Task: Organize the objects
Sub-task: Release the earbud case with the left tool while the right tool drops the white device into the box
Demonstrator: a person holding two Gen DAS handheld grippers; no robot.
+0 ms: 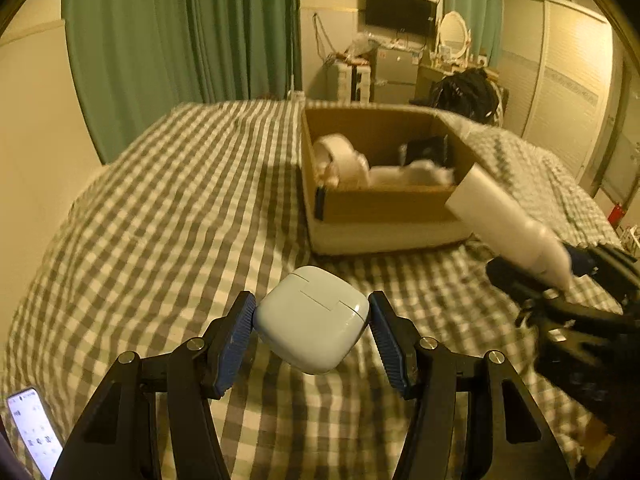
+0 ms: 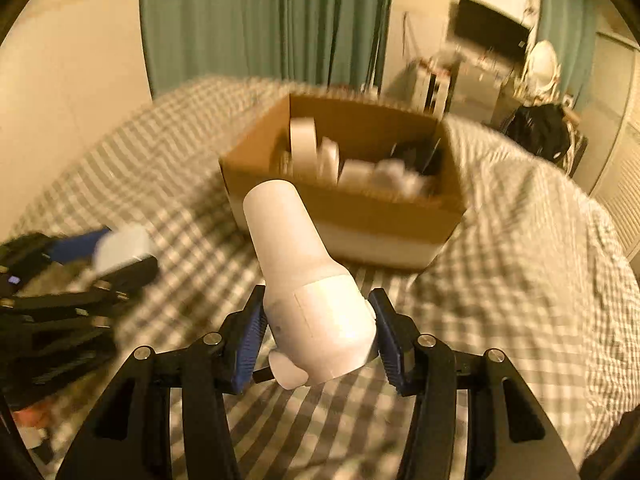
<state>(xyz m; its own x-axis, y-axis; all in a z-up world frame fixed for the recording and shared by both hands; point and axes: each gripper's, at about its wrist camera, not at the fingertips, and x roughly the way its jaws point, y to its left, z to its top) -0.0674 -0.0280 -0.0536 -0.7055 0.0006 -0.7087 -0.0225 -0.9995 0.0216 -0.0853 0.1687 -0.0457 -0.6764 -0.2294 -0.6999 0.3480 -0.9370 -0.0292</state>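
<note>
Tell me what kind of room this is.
Most likely a bedroom in a home. A bed with a checked cover fills the view, green curtains hang behind it, and a vanity mirror stands near a wall-mounted screen at the far end.

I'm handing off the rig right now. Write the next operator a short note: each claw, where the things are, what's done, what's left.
Left claw: shut on the white earbud case, held above the checked bedspread.
Right claw: shut on the white bottle, base pointing toward the cardboard box.
Done: tape rolls and other white and dark items already lie in the box.
Left: drop the case and bottle into the box.
</note>
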